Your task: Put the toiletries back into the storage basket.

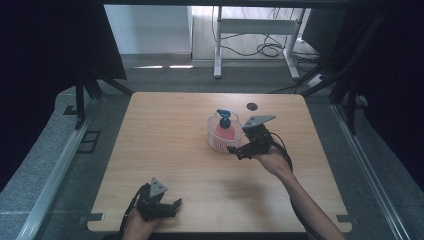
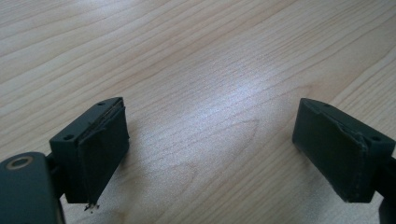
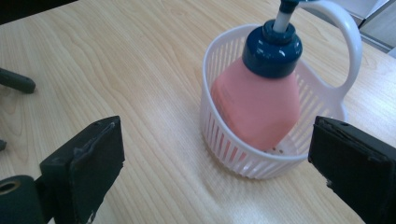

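The wooden table (image 1: pixel 170 165) carries a white slatted basket (image 3: pixel 233 149) near its far middle. Inside leans a pink pump bottle (image 3: pixel 257 107); the right gripper view cuts off its blue pump head, which the high view shows whole. The right gripper (image 1: pixel 240 149), jaws wide apart, sits just beside the basket. The left gripper (image 2: pixel 212 154), jaws likewise spread over bare wood, rests well away from the basket at the near edge.

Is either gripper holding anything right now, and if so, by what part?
Nothing is held. The right gripper is open beside the white slatted plastic basket with the pink pump bottle; the left gripper is open over bare table.
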The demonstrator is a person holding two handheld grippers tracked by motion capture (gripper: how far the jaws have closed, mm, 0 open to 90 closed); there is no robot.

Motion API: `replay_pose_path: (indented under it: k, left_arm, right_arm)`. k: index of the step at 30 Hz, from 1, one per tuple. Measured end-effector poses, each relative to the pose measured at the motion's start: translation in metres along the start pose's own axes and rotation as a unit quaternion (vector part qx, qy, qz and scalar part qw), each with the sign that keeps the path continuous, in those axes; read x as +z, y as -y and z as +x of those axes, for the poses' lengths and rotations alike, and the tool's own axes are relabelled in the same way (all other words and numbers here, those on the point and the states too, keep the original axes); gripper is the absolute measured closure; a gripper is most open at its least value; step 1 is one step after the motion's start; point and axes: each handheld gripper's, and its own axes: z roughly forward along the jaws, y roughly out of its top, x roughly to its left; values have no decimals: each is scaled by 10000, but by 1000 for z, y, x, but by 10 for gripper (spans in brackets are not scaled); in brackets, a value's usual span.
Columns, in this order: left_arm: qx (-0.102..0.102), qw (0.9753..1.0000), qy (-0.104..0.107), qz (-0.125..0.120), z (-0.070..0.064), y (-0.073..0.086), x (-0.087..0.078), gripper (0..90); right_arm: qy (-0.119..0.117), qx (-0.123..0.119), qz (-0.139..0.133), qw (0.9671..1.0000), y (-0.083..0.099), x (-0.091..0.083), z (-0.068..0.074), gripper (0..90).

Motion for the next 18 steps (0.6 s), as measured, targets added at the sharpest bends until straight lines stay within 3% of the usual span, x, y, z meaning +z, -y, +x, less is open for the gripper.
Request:
replay_pose_path:
  k: [18]
  left_arm:
    - [-1, 10000, 9, -10, 0, 0, 0, 103]
  right_arm:
    - [-4, 54, -5, 10000, 27, -15, 4, 32]
